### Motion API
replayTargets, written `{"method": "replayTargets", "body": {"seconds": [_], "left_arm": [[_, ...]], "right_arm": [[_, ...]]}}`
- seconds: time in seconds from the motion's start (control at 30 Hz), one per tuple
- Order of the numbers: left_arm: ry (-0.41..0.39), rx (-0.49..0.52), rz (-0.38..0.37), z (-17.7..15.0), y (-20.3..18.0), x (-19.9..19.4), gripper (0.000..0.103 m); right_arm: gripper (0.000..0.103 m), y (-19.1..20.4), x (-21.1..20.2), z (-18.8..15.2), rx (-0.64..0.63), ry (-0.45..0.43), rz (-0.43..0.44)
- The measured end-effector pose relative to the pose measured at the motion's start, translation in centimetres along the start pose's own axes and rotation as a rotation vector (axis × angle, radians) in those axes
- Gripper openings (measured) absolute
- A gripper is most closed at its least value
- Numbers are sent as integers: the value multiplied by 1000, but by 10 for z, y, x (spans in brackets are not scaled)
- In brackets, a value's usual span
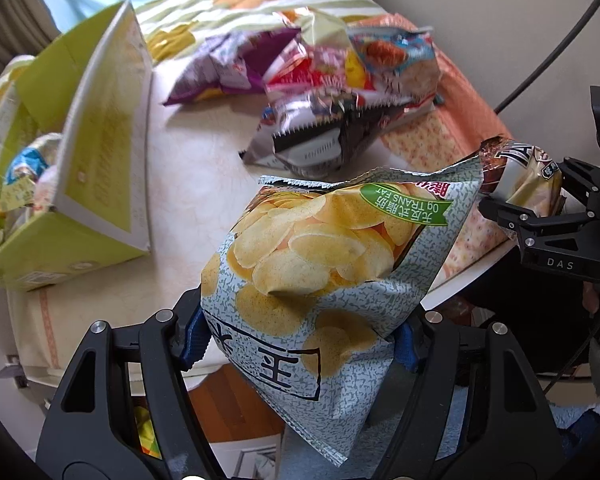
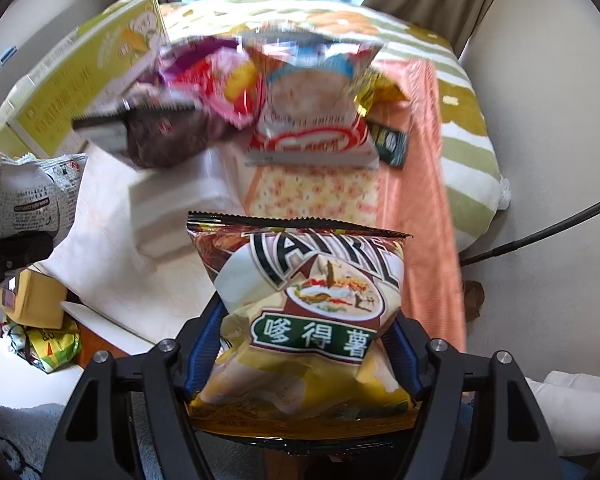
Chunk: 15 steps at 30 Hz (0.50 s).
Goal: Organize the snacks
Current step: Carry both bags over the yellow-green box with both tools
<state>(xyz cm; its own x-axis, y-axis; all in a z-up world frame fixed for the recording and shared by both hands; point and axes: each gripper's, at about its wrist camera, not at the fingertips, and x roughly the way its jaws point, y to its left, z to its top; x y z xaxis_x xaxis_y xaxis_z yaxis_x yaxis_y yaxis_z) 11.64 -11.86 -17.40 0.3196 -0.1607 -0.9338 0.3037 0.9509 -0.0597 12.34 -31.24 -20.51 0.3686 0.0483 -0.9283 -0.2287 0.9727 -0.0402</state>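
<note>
Both jaws clamped on bags: left gripper (image 1: 300, 344) pinches the lower part of a grey-green potato chip bag (image 1: 324, 264), right gripper (image 2: 300, 360) pinches a brown-and-yellow chip bag (image 2: 312, 312). Both bags held up off the bed, on the near side of the green cardboard box (image 1: 96, 152). Box lies open with a few packets inside. Loose snack pile (image 1: 324, 92) sits on the bedding to the right of the box, apart from it. Striped blanket (image 1: 260, 4) lies beyond the box.
</note>
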Motion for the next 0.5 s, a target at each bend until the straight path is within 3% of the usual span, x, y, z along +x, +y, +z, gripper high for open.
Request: {"method": "replayTargets", "body": {"seconds": [0.23, 0.5], "left_arm": [[-115, -49, 39, 13, 7, -48, 69], [-241, -115, 84, 26, 51, -93, 69]], "right_arm": [[68, 4, -43, 30, -27, -105, 18], [68, 47, -76, 88, -126, -218, 76]]}}
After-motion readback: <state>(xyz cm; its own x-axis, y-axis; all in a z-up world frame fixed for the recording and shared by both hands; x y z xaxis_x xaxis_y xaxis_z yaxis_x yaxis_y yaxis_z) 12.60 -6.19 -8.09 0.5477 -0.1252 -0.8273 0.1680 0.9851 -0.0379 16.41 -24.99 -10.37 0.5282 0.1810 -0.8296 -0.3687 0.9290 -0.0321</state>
